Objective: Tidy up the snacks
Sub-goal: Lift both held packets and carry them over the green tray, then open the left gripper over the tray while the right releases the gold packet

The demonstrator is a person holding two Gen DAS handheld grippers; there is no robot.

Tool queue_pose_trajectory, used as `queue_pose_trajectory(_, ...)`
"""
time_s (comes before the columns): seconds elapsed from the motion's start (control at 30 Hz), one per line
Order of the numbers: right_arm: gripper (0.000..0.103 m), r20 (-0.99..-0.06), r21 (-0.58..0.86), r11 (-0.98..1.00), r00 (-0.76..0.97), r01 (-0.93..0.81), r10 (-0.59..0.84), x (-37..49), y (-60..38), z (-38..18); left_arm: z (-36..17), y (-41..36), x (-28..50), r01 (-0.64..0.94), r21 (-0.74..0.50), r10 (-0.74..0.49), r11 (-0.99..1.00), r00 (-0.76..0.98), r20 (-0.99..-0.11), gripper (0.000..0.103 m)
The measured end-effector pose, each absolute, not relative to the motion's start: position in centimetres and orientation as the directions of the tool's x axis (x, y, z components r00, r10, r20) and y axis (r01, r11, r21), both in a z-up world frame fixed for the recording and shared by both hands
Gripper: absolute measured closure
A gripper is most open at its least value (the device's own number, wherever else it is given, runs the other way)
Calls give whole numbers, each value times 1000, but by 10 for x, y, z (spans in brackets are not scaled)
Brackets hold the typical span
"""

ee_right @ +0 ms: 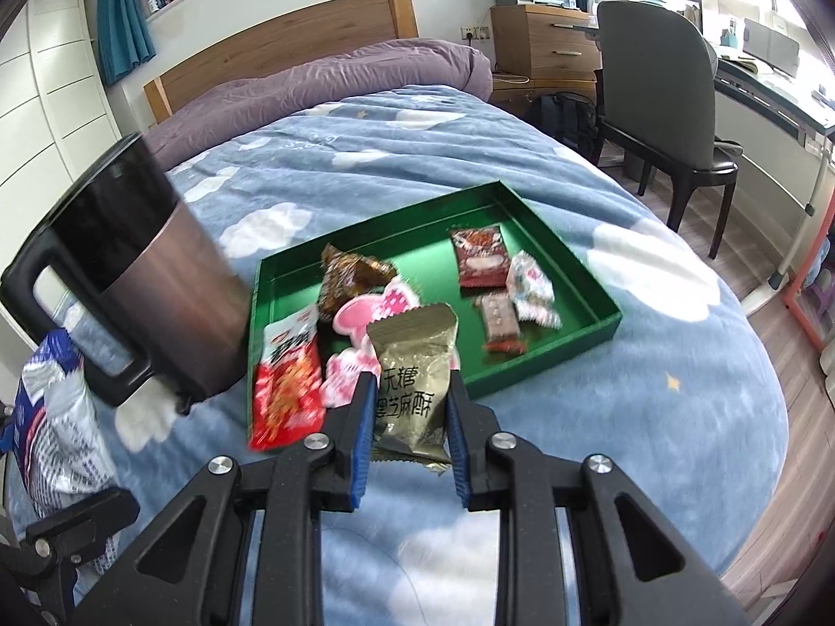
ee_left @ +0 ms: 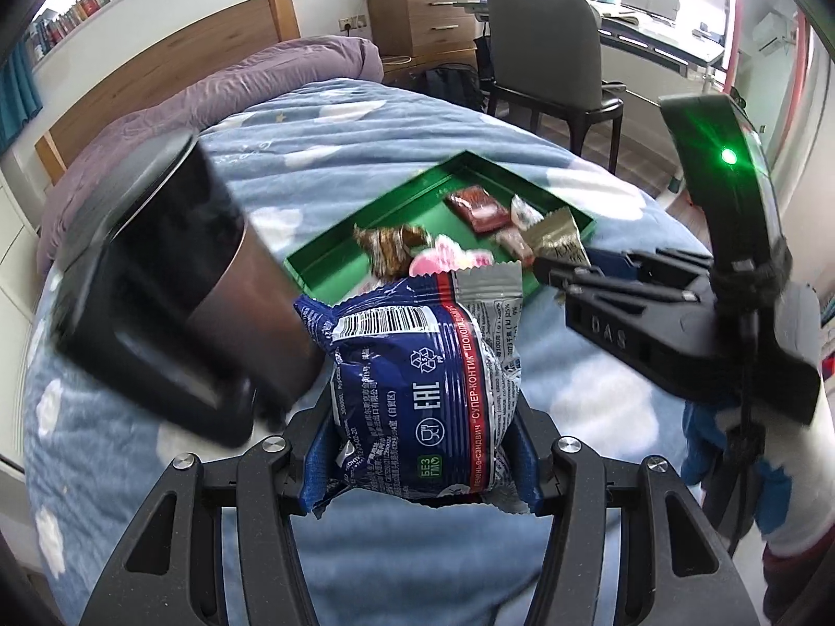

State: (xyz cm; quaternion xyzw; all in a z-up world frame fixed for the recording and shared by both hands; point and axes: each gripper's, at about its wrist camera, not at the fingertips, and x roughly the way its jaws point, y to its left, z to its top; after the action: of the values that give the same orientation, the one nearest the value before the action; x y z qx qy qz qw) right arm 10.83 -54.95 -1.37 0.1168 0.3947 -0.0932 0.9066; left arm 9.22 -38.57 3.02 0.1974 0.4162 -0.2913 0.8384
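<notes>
My left gripper [ee_left: 422, 448] is shut on a blue cookie packet [ee_left: 417, 386] and holds it above the bed, short of the green tray [ee_left: 334, 255]. My right gripper [ee_right: 409, 417] is shut on an olive-gold snack packet [ee_right: 415, 370] at the near edge of the green tray [ee_right: 569, 261]. That gripper and its packet [ee_left: 556, 242] also show in the left wrist view. In the tray lie a red packet [ee_right: 480, 255], a brown packet [ee_right: 349, 276], a pink packet [ee_right: 370, 313], a white candy [ee_right: 529, 281] and a small bar [ee_right: 498, 321]. A red-orange packet [ee_right: 287, 381] hangs over the tray's near corner.
A dark metal mug with a black handle [ee_right: 151, 271] stands on the blue cloud-print blanket [ee_right: 652, 365] left of the tray; it also shows in the left wrist view [ee_left: 172, 281]. A purple duvet [ee_right: 323, 83] lies at the headboard. A chair [ee_right: 668, 99] and desk stand to the right.
</notes>
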Motion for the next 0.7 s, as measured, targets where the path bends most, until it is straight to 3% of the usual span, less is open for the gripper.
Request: queue_pose_trajectory(0.7,99,-764,131,961,642,242,-58,231,-605,-69,-54,-445,229,522,38,-242,852,457,-856,53)
